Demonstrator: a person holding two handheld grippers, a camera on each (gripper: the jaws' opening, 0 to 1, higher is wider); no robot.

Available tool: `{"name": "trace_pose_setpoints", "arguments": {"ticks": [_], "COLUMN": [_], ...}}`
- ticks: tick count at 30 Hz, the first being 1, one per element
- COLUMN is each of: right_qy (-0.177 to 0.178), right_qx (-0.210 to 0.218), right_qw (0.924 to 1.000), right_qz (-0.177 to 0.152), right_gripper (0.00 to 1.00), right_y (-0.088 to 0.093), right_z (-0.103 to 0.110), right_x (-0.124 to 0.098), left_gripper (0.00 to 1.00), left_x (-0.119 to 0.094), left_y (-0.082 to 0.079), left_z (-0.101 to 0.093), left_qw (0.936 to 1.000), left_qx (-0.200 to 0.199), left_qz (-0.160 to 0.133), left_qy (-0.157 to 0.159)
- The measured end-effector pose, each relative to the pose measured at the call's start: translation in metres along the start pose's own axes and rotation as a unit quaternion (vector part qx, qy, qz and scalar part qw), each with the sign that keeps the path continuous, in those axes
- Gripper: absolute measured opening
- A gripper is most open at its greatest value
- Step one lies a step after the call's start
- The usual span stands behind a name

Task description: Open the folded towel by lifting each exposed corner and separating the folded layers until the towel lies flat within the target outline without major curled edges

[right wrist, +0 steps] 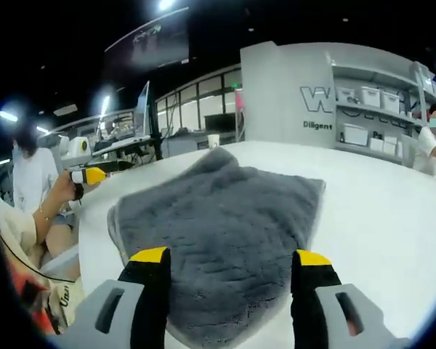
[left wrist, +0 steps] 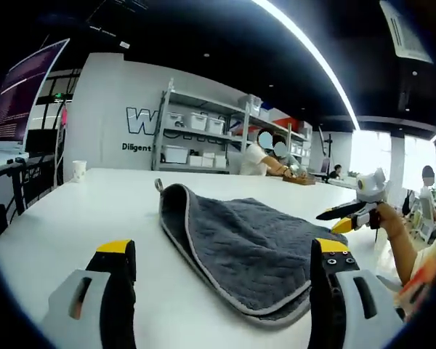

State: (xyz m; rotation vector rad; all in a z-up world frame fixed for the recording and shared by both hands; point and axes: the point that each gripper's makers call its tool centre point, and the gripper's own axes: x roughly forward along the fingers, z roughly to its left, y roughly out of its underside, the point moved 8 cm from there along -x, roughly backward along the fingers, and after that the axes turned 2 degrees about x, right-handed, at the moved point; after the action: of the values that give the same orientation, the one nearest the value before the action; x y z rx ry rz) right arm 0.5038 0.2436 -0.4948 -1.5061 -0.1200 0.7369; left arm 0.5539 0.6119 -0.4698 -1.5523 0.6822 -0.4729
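Left tool (left wrist: 221,265) low over the white desk (left wrist: 94,211), two grey jaws with yellow-and-black tips set wide apart, nothing between them, both aimed along the desktop toward the towel (left wrist: 240,247). Right tool (right wrist: 232,273) likewise low and level, jaws spread wide, tips hovering above the near edge of the towel (right wrist: 218,233) without gripping it. In the left gripper view, right tool (left wrist: 349,212) entering from the right, held in a hand (left wrist: 389,218) with the forearm bent upward; yellow tips apart. In the right gripper view, left tool (right wrist: 94,175) at the left edge, gripped in a hand (right wrist: 62,189) with a bracelet at the wrist.

Towel folded, lying on the desk between the two tools. Dark grey, plush, quilted-looking pile; lighter grey stitched binding along the rim; rounded corners; small hanging loop (left wrist: 159,185) at the far corner. Upper layer slightly raised along the fold, showing a paler underside at the edge.

Desk smooth, glossy, white. Paper cup (left wrist: 79,170) at its far left end. Metal shelves (left wrist: 203,138) with white plastic bins against the back wall.
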Motion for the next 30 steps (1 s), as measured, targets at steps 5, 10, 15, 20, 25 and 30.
{"name": "trace_pose_setpoints", "arguments": {"ticks": [5,10,15,20,25,30], "right_qy": [0.004,0.026,0.037,0.055,0.040,0.019], "right_qx": [0.003,-0.004,-0.066,-0.058,-0.042,-0.048], "right_qw": [0.9998,0.9991,0.9958,0.9947,0.9956,0.9954], "right_qz": [0.018,0.034,0.052,0.064,0.073,0.081], "right_gripper": [0.11,0.00,0.00,0.00,0.00,0.00], "right_y": [0.009,0.015,0.015,0.012,0.011,0.010], "right_z": [-0.003,-0.004,0.001,0.004,0.014,0.032], "right_x": [0.008,0.014,0.015,0.016,0.017,0.023], "left_gripper": [0.99,0.99,0.98,0.98,0.97,0.97], "left_x": [-0.003,-0.004,-0.004,-0.006,-0.007,-0.011], "left_y": [0.004,0.003,0.001,0.000,-0.001,-0.003], "left_z": [0.001,0.001,0.001,0.001,0.002,0.003], "left_qw": [0.9999,1.0000,1.0000,0.9999,0.9999,0.9998], "left_qx": [0.006,0.002,0.001,0.003,0.001,-0.001], "left_qz": [0.007,0.004,-0.001,-0.004,-0.006,-0.011], "left_qy": [-0.007,-0.006,-0.008,-0.009,-0.011,-0.014]}}
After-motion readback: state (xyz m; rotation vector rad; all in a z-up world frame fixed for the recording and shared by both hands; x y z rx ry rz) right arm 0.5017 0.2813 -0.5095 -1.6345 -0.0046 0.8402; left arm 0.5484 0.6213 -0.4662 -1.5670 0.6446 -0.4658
